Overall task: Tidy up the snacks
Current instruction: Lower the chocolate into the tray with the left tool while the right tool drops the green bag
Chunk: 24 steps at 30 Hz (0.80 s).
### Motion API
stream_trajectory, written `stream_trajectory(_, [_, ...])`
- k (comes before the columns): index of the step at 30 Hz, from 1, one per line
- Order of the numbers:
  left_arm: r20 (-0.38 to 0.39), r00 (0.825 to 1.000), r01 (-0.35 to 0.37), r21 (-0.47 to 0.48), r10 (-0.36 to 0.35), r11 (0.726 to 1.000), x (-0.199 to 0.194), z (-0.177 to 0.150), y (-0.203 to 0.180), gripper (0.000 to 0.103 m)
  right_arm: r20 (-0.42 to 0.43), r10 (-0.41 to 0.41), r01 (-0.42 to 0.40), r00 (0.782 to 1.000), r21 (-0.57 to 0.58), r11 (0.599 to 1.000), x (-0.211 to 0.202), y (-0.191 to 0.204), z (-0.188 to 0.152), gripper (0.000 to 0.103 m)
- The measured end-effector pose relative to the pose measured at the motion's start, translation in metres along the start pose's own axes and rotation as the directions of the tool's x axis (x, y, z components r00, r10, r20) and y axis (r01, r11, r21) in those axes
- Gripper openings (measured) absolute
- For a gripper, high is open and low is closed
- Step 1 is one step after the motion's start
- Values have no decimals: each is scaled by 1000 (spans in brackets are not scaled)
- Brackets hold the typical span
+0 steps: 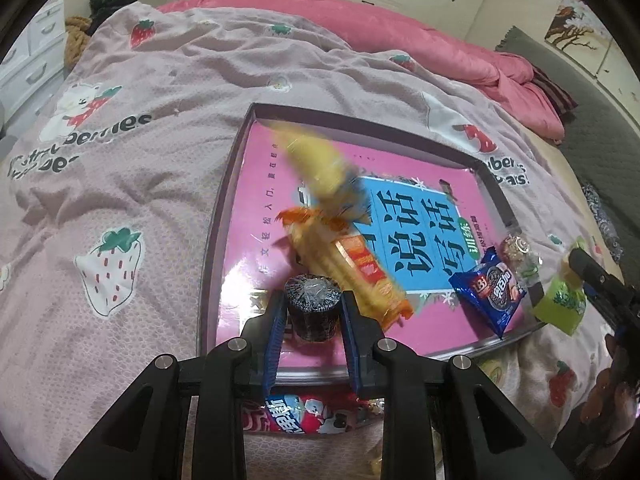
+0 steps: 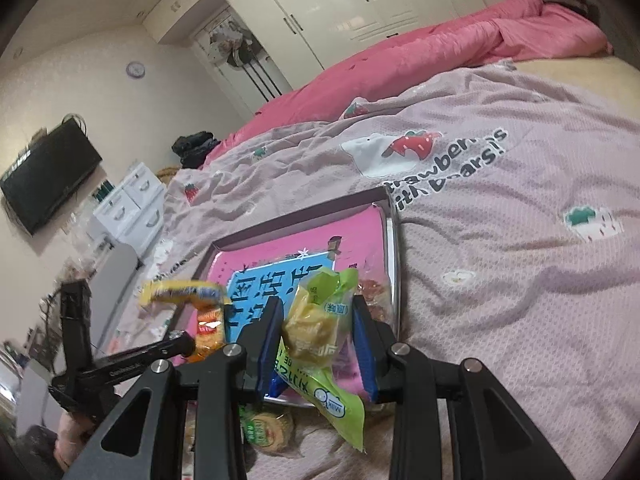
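Note:
My left gripper (image 1: 313, 300) is shut on a dark round cake in clear wrap (image 1: 312, 314), held over the near end of the tray (image 1: 224, 216), which has a pink and blue printed lining. Inside the tray lie an orange-yellow cracker pack (image 1: 356, 272), a blue cookie packet (image 1: 488, 292) and a clear-wrapped round snack (image 1: 516, 248). A yellow pack (image 1: 316, 164) shows only as a blur above the crackers. My right gripper (image 2: 318, 312) is shut on a green and yellow packet (image 2: 316, 320) at the tray's near right corner.
The tray (image 2: 394, 240) rests on a pink strawberry-print blanket (image 1: 120, 180) on a bed. A red and blue packet (image 1: 304, 416) lies on the blanket under my left gripper. A round cracker packet (image 2: 266, 430) lies under my right one. A pink quilt (image 2: 440, 48) is bunched behind.

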<state>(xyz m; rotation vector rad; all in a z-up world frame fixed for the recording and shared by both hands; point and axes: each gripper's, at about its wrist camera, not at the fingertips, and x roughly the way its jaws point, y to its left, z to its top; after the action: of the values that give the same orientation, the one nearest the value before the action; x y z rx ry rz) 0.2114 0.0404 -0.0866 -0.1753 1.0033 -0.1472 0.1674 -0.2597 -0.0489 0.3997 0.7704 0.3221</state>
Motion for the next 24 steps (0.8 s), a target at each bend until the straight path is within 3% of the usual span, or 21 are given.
stream_trajectory(14, [-12, 1000, 1, 16, -1, 1000, 2, -4, -4, 28, -53, 12, -20, 999, -167, 986, 30, 23, -8, 35])
stream_trajectory(17, [-13, 1000, 3, 17, -3, 1000, 2, -4, -4, 28, -45, -13, 3, 999, -210, 978, 29, 29, -11, 35])
stream_trajectory(21, [-15, 1000, 7, 18, -7, 1000, 1, -5, -4, 28, 4, -109, 106, 994, -292, 951, 29, 34, -11, 35])
stream_trajectory(24, [-16, 1000, 8, 17, -8, 1000, 1, -5, -4, 28, -4, -119, 112, 993, -304, 946, 33, 32, -12, 35])
